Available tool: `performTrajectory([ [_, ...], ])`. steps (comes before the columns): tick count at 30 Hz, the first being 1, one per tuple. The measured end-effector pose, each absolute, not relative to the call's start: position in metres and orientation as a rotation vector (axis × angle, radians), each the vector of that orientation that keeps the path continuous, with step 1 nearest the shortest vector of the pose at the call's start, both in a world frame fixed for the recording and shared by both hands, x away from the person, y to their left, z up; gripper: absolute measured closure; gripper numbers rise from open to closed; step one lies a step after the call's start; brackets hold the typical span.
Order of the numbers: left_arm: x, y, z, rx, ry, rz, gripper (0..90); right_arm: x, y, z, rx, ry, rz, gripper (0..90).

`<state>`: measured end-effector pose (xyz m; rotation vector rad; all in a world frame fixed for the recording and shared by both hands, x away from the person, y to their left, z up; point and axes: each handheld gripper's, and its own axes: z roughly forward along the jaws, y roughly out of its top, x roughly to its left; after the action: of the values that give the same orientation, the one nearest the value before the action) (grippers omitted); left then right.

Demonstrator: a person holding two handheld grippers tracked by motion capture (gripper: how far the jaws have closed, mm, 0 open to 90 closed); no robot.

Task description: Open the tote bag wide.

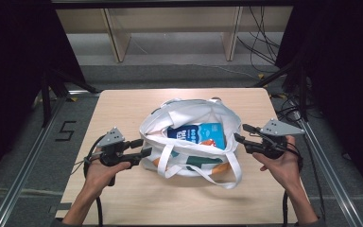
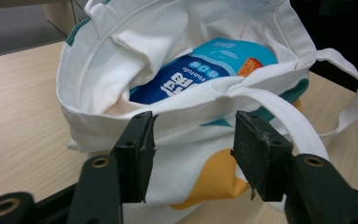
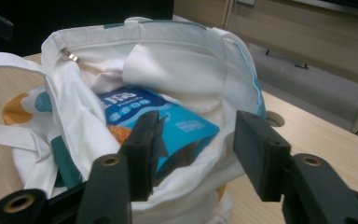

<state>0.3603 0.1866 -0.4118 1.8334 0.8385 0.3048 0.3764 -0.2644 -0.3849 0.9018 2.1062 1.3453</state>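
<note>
— Where's the top camera? 
— Fixed above the person's side, looking forward and down over the whole table (image 1: 123,198).
— And the other two?
— One rides each gripper, looking close along its jaws from opposite sides. All three share the open white tote bag (image 1: 189,113) (image 2: 121,46) (image 3: 177,60).

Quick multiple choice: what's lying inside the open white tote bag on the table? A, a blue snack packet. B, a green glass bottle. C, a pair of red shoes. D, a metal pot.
A: a blue snack packet with white lettering lies in the mouth of the white tote bag, and shows in both gripper views as well.
</note>
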Motion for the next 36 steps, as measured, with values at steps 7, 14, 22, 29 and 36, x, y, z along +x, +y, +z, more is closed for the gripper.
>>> performTrajectory([
  [7, 0.343, 0.187, -0.422, 1.846, 0.829, 0.323, 37.4, 0.368, -0.268, -0.393, 0.922, 2.095, 1.344, 40.4],
  [14, 0.332, 0.187, -0.429, 1.870, 0.823, 0.334, 34.4, 0.359, -0.274, -0.397, 0.923, 2.103, 1.320, 37.3],
  [22, 0.321, 0.187, -0.437, 1.883, 0.831, 0.333, 30.1, 0.349, -0.279, -0.405, 0.960, 2.122, 1.319, 36.0],
  [29, 0.316, 0.189, -0.446, 1.900, 0.843, 0.344, 28.1, 0.344, -0.281, -0.413, 0.987, 2.107, 1.324, 35.4],
  [36, 0.313, 0.193, -0.455, 1.907, 0.853, 0.370, 26.4, 0.339, -0.284, -0.417, 0.975, 2.105, 1.322, 34.2],
])
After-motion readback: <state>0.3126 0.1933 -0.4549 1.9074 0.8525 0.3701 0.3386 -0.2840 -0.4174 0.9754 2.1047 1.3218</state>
